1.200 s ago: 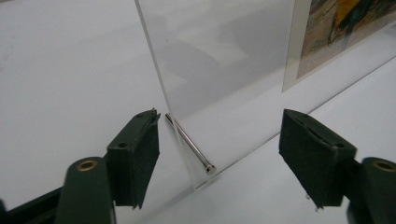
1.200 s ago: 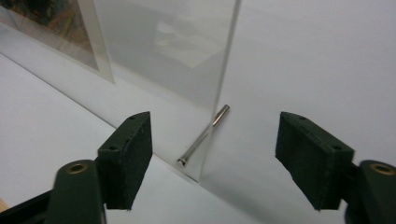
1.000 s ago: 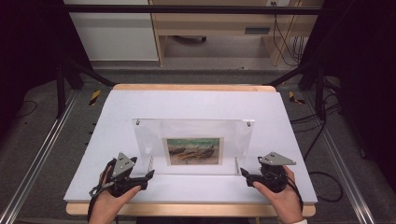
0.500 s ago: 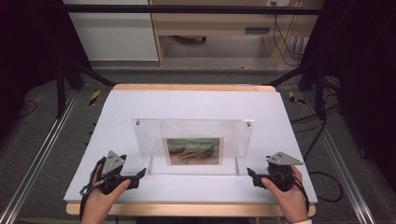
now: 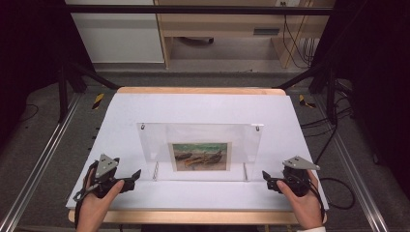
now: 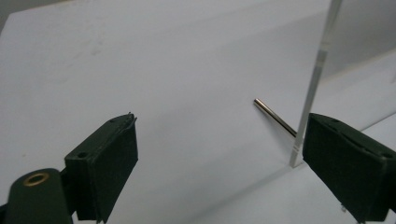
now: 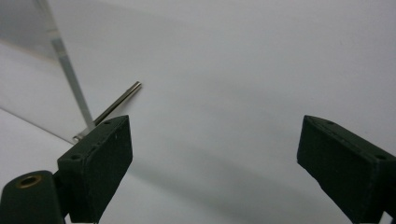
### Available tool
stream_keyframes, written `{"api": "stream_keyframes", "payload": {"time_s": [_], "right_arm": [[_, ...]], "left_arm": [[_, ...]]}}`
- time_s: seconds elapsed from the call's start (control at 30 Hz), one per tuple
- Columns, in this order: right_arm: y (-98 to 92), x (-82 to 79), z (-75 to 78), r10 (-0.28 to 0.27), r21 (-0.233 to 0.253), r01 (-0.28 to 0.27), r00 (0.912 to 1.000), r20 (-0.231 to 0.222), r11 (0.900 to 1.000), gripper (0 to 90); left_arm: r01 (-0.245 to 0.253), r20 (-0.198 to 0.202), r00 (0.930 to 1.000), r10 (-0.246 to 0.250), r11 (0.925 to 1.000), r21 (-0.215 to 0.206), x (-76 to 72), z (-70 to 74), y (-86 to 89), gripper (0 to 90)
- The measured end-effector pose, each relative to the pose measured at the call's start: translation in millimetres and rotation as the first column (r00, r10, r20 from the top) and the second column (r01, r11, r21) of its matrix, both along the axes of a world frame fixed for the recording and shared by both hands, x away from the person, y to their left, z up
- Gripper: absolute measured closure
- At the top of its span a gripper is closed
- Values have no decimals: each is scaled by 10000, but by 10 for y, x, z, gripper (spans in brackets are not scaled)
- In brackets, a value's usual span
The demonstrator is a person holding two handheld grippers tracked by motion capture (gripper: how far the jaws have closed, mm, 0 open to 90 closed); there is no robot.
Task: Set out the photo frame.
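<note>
- My left tool (image 5: pixel 134 177) sits near the front-left of the white worktop (image 5: pixel 203 111), jaws spread wide, gripping nothing.
- My right tool (image 5: pixel 267 180) is front-right, also spread and empty.
- A clear acrylic photo frame (image 5: pixel 200 152) stands upright between them, boat picture (image 5: pixel 200 156) inside, apart from both tools.
- Its metal support pin (image 6: pixel 274 117) pokes out behind.

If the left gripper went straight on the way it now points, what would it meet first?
Probably the clear photo frame: the left gripper, jaws open, aims at its lower left corner. In the left gripper view the pane's edge and a metal peg lie just ahead, though depth is unclear.
</note>
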State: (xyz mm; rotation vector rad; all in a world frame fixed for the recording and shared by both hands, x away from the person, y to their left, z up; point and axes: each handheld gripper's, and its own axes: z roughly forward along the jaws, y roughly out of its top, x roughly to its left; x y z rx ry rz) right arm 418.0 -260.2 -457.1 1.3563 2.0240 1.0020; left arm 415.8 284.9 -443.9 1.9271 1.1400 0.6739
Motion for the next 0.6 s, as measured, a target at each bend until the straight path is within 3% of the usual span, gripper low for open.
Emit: {"api": "stream_keyframes", "payload": {"time_s": [0.17, 0.37, 0.5, 0.6], "right_arm": [[-68, 13, -12, -314, 74, 314, 9995, -96, 9995, 106], [-143, 42, -40, -676, -129, 674, 9976, -142, 9976, 125], [-163, 40, -44, -804, -210, 801, 9967, -99, 9966, 146], [-186, 39, -65, -1090, -576, 1093, 9940, 92, 9923, 162]], "left_arm": [[-367, -86, 9993, 367, 9993, 13, 30, -21, 87, 72], [-788, -248, 9965, 797, 9963, 330, 76, -75, 197, 65], [-1241, -185, 9919, 1256, 9902, 646, 95, -108, 263, 65], [-1490, -178, 9883, 1514, 9841, 968, 105, -133, 305, 65]]}}
